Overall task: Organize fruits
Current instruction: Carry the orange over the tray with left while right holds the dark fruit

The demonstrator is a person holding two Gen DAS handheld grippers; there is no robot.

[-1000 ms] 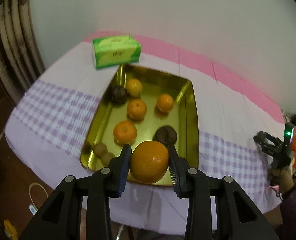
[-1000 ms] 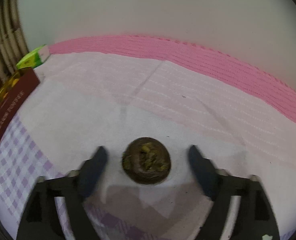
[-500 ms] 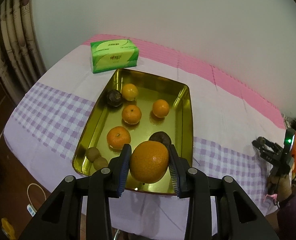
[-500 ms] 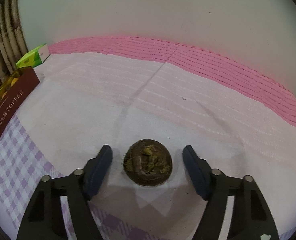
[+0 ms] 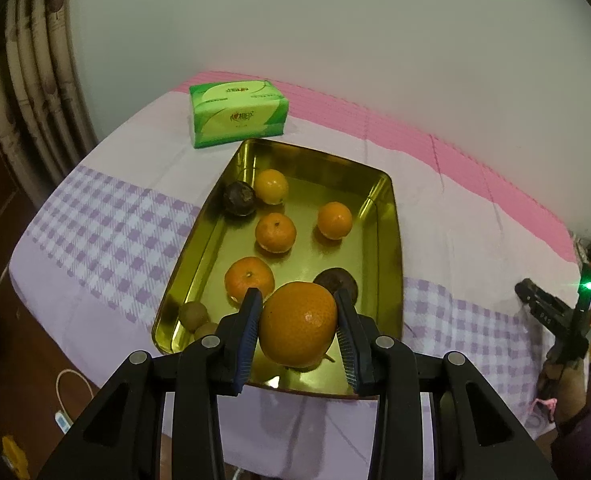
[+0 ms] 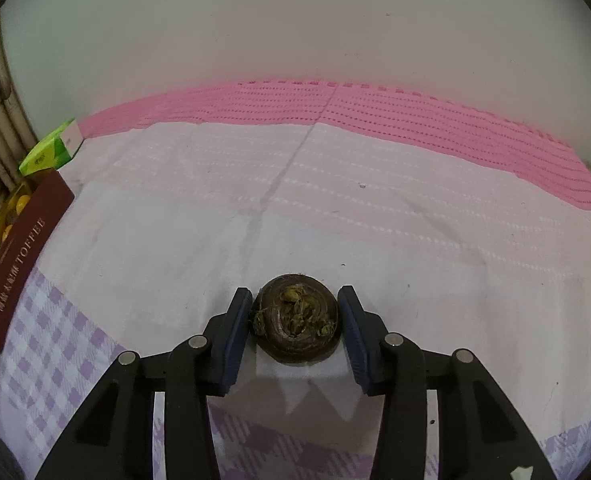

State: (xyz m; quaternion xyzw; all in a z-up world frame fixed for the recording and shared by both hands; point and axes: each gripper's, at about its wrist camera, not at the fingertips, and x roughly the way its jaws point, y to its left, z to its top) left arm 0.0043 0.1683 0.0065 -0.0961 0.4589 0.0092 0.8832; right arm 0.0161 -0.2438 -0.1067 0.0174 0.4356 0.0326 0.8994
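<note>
Fruits go into the gold tray (image 5: pixel 393 240), so my left gripper (image 5: pixel 298 326) is clenched on a big orange (image 5: pixel 298 324), held over the tray's near end where there's bare room. My right gripper (image 6: pixel 295 314) has just been closing around a dark brown fruit (image 6: pixel 297 318) resting on the tablecloth (image 6: pixel 335 208), pads touching both sides, ready to lift

A cloth covers the surface (image 5: pixel 455 216) in a bright pink band, a pale pinkish-white band and a lilac-and-white check. The tray (image 5: pixel 391 248) is shiny gold inside and dark red outside, with pale lettering. The tangerines (image 5: pixel 275 232) are orange, the passion fruit (image 5: pixel 239 198) dark purple-brown. The tissue pack (image 5: pixel 237 114) is green. The held fruit (image 6: pixel 295 316) is dark brown with yellowish-green bits.
</note>
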